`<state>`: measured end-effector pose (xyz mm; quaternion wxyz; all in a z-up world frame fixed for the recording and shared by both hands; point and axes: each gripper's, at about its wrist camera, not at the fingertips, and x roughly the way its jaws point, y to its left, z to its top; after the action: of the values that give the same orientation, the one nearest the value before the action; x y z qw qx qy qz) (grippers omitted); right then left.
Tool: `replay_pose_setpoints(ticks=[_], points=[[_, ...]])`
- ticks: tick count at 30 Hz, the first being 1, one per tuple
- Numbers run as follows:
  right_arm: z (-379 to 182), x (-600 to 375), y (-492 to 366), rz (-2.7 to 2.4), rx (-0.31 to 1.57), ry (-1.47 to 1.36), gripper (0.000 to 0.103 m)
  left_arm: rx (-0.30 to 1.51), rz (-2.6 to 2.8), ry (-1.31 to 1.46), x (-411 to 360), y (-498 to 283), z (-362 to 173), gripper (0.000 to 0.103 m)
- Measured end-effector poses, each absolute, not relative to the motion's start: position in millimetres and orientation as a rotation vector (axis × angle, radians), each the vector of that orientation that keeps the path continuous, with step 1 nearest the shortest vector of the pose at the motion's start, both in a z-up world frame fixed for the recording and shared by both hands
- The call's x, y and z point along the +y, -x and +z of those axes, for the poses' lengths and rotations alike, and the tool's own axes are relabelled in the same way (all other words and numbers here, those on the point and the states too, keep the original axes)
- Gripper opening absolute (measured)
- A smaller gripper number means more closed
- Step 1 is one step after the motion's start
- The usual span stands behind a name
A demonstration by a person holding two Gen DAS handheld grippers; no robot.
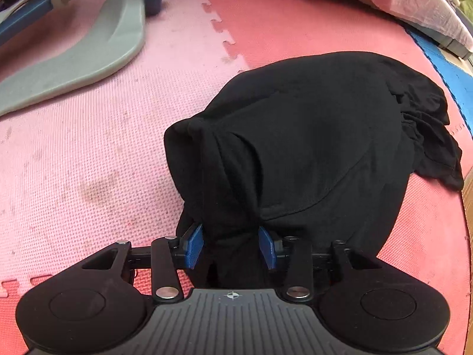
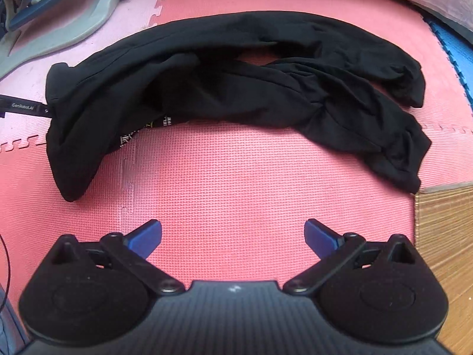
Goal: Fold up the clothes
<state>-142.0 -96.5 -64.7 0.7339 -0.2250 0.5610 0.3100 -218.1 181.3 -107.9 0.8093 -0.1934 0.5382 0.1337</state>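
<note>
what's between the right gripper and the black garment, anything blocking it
Nothing visible. The right gripper stands open over bare pink foam mat, and the black garment lies just ahead with only mat between them.

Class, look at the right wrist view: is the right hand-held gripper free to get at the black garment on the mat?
Probably yes. The right hand-held gripper is open and empty, and only bare pink foam mat lies between it and the black garment.

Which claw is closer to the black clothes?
Left. The left gripper has the black clothes bunched between its fingers; the right gripper hangs open over bare mat, apart from them.
</note>
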Motion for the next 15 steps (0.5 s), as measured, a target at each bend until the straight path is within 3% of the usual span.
replay_pose_setpoints(ticks=[3,7,15], points=[[-75,-90,144,0.733,1.201,0.457,0.103,1.151,0.277,0.39,176,211,-107,0.036],[-88,-86,145,0.759,1.157,0.346,0.103,1.153,0.292,0.374,177,210,-103,0.006],[-87,-93,157,0.768,1.149,0.362,0.103,1.173,0.339,0.141,161,214,-91,0.004]])
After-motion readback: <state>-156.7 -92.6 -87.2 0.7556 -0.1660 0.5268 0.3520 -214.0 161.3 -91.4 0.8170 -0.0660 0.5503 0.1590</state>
